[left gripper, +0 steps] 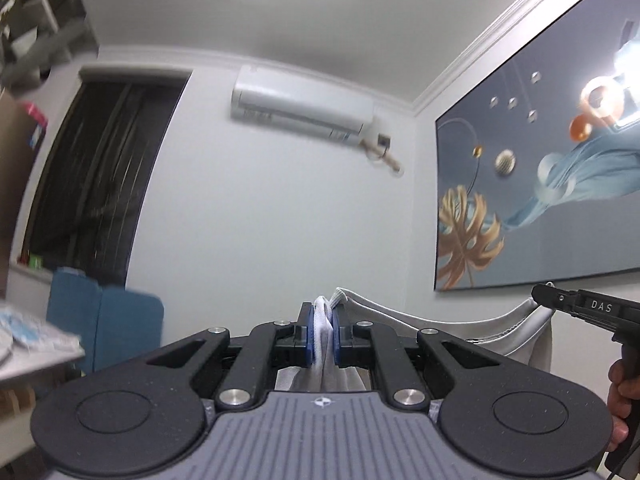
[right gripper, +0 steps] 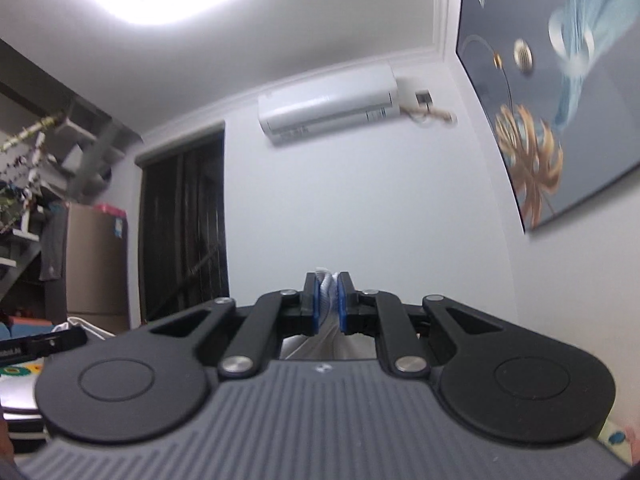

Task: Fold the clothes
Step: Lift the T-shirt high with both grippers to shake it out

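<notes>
We are holding pale grey-white knit garment (left gripper: 440, 330) aloft, both wrist cameras tilting toward ceiling. Left claw (left gripper: 323, 330) is clamping bunched hem between blue pads; right claw (right gripper: 329, 300) is pinching another edge likewise. Fabric is sagging between claws. Risks: thin bite slipping under pull; uneven lift skewing fold. Counter probably lying below, out of view, so we are judging laydown blind.

Only a grey tabletop edge (left gripper: 52, 362) shows, far left, with blurred blue-and-white items (left gripper: 28, 334) lying on it.
</notes>
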Motion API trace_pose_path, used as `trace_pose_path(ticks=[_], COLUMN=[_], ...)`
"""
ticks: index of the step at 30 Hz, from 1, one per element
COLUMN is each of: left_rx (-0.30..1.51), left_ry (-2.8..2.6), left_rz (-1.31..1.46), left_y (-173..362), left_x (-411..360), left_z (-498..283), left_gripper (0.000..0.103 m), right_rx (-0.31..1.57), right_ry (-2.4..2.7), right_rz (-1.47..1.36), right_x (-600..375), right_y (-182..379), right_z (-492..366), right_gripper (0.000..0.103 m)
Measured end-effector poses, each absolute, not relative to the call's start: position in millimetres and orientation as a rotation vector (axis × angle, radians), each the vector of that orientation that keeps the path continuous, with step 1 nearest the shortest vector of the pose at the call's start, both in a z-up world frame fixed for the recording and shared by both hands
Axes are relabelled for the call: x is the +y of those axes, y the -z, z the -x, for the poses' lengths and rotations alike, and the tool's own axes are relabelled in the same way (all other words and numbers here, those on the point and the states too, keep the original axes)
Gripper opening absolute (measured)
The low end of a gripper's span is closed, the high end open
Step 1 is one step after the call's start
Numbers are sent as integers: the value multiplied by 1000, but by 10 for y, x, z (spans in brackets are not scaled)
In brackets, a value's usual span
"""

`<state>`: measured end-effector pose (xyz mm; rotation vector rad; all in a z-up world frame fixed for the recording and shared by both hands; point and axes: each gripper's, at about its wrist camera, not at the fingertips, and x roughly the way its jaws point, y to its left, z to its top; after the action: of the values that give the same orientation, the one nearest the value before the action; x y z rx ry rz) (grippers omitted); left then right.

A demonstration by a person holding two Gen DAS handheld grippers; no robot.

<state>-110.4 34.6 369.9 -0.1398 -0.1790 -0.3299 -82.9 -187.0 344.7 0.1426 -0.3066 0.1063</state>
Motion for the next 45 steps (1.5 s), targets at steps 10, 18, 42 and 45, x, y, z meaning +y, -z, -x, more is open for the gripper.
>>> trace_pose_path(ticks=[10, 18, 42, 45], left_rx=[-273, -195, 291, 377], left_ry=[305, 275, 119, 109], left_rz=[124, 106, 74, 56], left_y=[-4472, -4249, -884, -263], left_x=[369, 327, 256, 258], left_z=[2056, 1699, -3826, -4573], left_gripper=[9, 10, 10, 11], right_rx=[-391, -297, 117, 205], right_ry=[-139, -120, 43, 54], right_rz=[-96, -118, -179, -170], right_x=[-1740, -1757, -2189, -2221], right_y=[-3909, -3579, -614, -26], right_z=[1580, 1182, -3567, -4212], right_gripper=[12, 12, 12, 12])
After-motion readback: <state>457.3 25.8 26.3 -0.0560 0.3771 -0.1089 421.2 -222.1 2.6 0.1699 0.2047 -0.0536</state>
